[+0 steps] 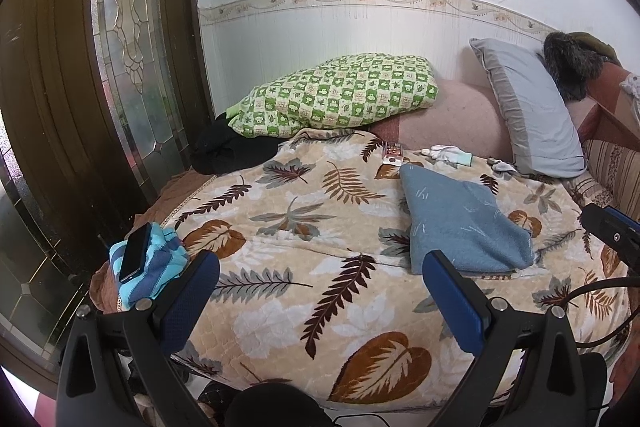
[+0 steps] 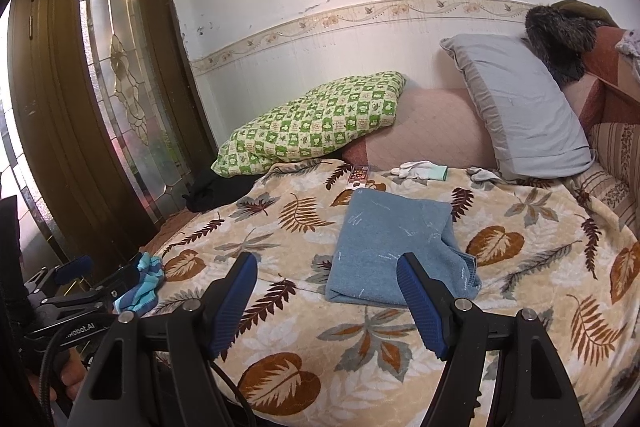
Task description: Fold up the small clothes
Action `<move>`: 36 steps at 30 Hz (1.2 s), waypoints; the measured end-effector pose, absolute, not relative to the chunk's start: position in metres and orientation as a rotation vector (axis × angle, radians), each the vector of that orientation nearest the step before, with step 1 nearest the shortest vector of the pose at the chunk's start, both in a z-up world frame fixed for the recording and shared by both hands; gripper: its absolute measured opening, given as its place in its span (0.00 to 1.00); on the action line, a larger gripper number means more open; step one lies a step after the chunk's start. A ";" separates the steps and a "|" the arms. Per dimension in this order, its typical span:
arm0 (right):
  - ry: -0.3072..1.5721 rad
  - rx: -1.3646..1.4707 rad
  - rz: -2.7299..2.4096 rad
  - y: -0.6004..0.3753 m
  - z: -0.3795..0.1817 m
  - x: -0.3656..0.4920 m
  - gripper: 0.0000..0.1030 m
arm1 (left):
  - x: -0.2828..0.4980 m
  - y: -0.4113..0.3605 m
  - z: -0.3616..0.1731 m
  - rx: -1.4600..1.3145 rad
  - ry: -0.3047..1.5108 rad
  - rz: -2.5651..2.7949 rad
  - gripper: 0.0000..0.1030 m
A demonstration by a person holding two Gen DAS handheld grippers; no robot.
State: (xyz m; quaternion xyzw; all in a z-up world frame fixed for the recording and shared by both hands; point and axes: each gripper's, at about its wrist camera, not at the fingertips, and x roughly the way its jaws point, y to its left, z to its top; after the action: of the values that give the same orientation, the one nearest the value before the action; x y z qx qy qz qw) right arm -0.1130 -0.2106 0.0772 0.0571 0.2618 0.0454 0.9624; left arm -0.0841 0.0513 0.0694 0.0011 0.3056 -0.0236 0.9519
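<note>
Across the leaf-print blanket [image 2: 360,359] covering the bed, a blue garment [image 2: 394,251] lies already doubled over into a thick rectangle, sitting toward one o'clock from the left tool [image 1: 320,291] and almost dead ahead, at twelve, of the right tool [image 2: 328,297]. Both tools hang spread and empty above the blanket, touching nothing, which I read as a pause between garments or before one more fold. Off at nine o'clock, near the bed's edge, a striped turquoise cloth [image 1: 160,267] sits bunched with a dark phone [image 1: 136,251] lying on top, perhaps the next piece waiting. Farther back, a white glove [image 2: 420,171] and a small box [image 2: 357,177] rest near the green checked pillow [image 2: 312,123] and the grey pillow [image 2: 516,107], kept apart from the folding area.
</note>
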 end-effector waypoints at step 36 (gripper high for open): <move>0.558 0.163 0.038 -0.229 0.056 -0.099 0.73 | -0.066 0.030 0.046 0.044 0.690 -0.114 0.98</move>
State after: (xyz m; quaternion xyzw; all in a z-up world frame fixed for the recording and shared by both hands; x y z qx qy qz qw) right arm -0.0990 -0.2290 0.0556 0.0805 0.2750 0.0185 0.9579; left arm -0.0659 0.0301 0.0457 0.0217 0.3378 -0.0558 0.9393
